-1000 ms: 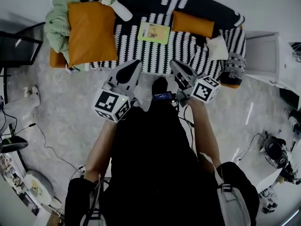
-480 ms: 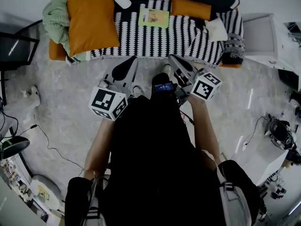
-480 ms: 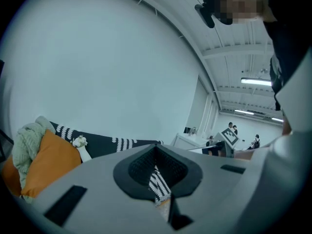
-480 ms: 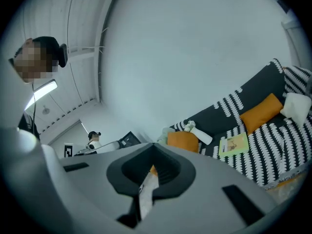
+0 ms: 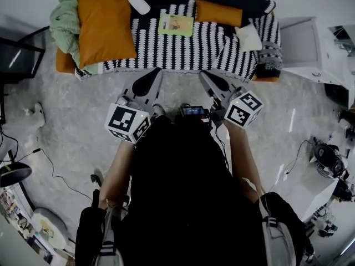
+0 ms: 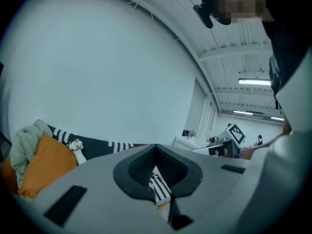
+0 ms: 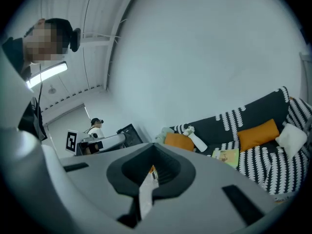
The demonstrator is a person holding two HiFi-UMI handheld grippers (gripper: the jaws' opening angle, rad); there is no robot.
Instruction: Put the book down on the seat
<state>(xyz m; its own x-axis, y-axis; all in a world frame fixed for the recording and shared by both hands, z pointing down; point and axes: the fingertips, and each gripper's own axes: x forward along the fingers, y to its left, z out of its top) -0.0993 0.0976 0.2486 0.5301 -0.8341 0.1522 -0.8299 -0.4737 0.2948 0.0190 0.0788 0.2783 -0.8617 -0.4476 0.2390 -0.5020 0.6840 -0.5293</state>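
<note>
Your grey left gripper (image 5: 157, 72) and grey right gripper (image 5: 203, 74) are both closed and empty near you, and the thin yellow-green paper book (image 5: 176, 24) lies flat on the far black-and-white striped cloth sofa seat (image 5: 183, 53), so the job looks done.

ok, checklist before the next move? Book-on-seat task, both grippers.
1. Book rests on the sofa seat: ok.
2. Book lies apart from the large orange cushion and the small orange cushion: ok.
3. Book is flat, not propped on the backrest: cannot tell.
4. Left gripper has its jaws together with nothing between them: ok.
5. Right gripper has its jaws together with nothing between them: ok.
6. Both grippers are short of the seat's front edge: ok.
</note>
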